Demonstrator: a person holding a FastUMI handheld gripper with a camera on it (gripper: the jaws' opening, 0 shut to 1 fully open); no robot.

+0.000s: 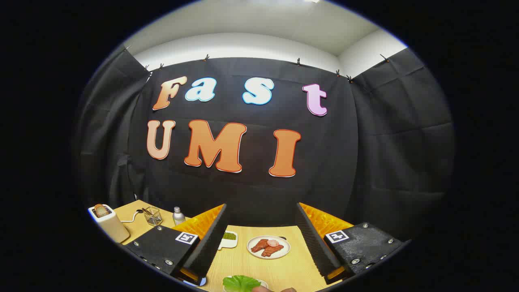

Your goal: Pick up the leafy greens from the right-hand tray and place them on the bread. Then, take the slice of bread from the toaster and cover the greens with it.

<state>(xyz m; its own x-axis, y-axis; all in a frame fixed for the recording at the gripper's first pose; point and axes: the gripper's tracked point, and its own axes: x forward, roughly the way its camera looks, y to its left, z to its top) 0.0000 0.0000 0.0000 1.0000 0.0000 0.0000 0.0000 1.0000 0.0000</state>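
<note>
Gripper (265, 243) held above the tabletop (284, 269), jaws wide apart, clamped on nothing. Nearest, at the tabletop's near edge between the 2 fingers, leafy greens (240, 283) on a pale tray (263, 282). Farther on, a plate (269, 247) of brown pieces near the far edge, a small white dish (228, 239) just beside it. At the far left corner, toaster (108, 222) with bread (101, 210) upright in its slot, then a wire basket (153, 215) and a small bottle (178, 216).

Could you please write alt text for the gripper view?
The gripper hangs open above a wooden table, leafy greens between its fingers. Beyond them sit a plate of meat and a small white dish; a toaster holding bread stands far left.
</note>
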